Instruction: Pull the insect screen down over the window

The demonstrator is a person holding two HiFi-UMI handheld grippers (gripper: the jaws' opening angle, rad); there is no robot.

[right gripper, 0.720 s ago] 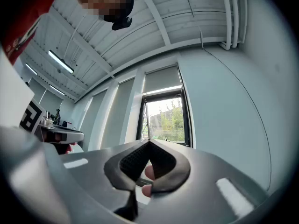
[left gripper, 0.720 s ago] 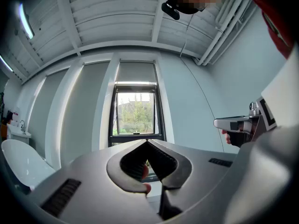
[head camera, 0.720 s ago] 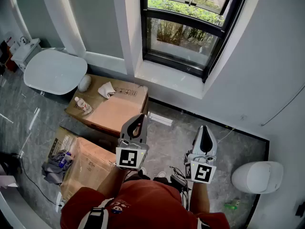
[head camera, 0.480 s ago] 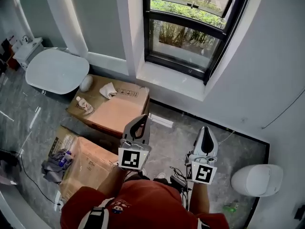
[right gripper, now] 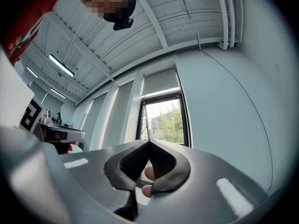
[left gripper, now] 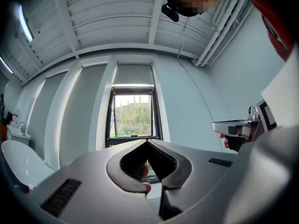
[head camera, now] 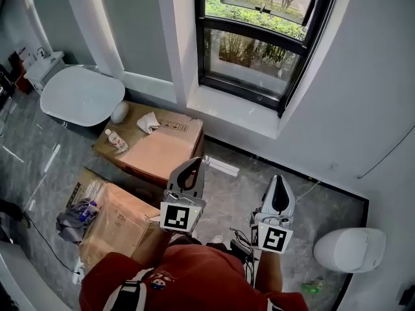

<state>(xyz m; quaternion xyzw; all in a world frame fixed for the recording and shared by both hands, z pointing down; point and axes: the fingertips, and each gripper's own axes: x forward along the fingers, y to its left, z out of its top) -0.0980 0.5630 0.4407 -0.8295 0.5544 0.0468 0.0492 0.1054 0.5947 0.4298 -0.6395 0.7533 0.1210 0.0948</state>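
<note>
The person stands a little back from the black-framed window [head camera: 254, 49], both arms held low over the grey stone floor [head camera: 228, 196], with brown cardboard boxes [head camera: 154, 149] off to the left. The left tongs [head camera: 194, 162] are clenched tip to tip with nothing caught between them, and the right tongs [head camera: 277, 177] are the same: pinched together and empty. Both point at the window from well apart, clear of the white sill [head camera: 233, 112].

The grey insect screen [left gripper: 134, 73] sits high up, covering only the top of the opening, and ends in a pale bottom rail [left gripper: 133, 85]. Below that the glass is bare and the garden shows through.

I'd guess the mesh is light, soft and easy to tear or crease, so it is no place to grip. The rail looks stiff and is the sensible hold, near its middle, so the screen comes down level instead of skewing in its tracks. It may be sprung and tug back upward, so a firm pinch and a steady pull would suit it.
</note>
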